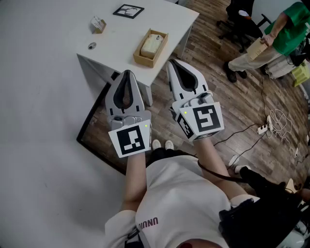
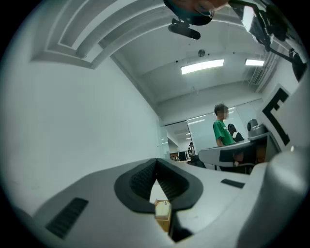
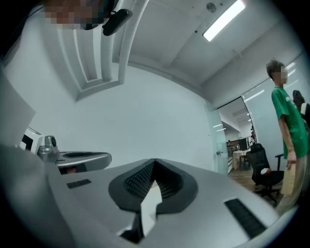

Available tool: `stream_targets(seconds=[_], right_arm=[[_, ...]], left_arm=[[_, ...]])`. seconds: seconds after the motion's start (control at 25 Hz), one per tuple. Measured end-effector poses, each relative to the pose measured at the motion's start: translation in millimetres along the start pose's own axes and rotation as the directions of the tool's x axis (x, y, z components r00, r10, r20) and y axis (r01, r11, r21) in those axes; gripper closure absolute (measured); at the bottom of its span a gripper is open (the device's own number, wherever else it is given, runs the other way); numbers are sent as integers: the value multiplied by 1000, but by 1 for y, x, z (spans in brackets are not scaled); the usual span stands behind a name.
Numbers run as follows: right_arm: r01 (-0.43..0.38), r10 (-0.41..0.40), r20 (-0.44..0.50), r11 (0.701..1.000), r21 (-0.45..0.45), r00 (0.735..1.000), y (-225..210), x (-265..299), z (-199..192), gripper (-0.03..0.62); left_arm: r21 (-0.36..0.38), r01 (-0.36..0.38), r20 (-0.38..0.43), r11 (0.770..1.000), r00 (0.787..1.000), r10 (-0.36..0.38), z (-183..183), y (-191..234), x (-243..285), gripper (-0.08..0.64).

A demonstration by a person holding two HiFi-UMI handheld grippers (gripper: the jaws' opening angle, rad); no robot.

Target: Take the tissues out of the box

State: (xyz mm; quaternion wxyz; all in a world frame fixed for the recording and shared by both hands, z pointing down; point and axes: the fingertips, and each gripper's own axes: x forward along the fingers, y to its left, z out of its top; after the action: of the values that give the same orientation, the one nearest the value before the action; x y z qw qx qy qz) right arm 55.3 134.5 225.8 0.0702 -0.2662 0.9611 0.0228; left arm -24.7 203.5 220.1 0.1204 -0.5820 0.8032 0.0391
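A wooden tissue box (image 1: 151,47) with pale tissues inside lies near the front right corner of the white table (image 1: 58,19). My left gripper (image 1: 127,72) and right gripper (image 1: 171,62) are held side by side above the floor, short of the table, both pointing at it. Each has its jaws shut with nothing between them. In the left gripper view the closed tips (image 2: 156,162) frame the wooden box (image 2: 162,214) far beyond them. In the right gripper view the closed tips (image 3: 154,162) frame a strip of the white table (image 3: 149,209).
On the table are a small carton (image 1: 98,24), a round knob (image 1: 91,46) and a marker card (image 1: 129,10). A person in green (image 1: 286,29) stands at the far right near an office chair (image 1: 240,14). Cables (image 1: 271,121) lie on the wooden floor.
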Motion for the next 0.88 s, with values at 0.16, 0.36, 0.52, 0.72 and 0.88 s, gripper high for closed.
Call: stream_targets(seconds=[0.16,0.36,0.52,0.72,0.88], right_arm=[[15,-15,-10,1000,-3,1000,3,-2,1,578],[16,-16,-14,1000,-5,1000,5,-2,1,578],[19,-19,-17,1000,2,1000,6,-2,-1,578],[46,-46,-21,999,-7,999,4,2,-4,577],[74,-74,-20,997,-18,997,0,5,-3,577]], left_arm=[[4,25,-15,1000,1000,-25,0,-1,-1,546],[5,29,-4,1000,1000,-29,3,-1,0,546],[3,33,-2,999,999,-33,5,-1,-3,546],[-10,24,-27,1000,999,-24,-2,12,-6,546],[-12,27,-35,1000,999,-27,-5,24,-6,546]])
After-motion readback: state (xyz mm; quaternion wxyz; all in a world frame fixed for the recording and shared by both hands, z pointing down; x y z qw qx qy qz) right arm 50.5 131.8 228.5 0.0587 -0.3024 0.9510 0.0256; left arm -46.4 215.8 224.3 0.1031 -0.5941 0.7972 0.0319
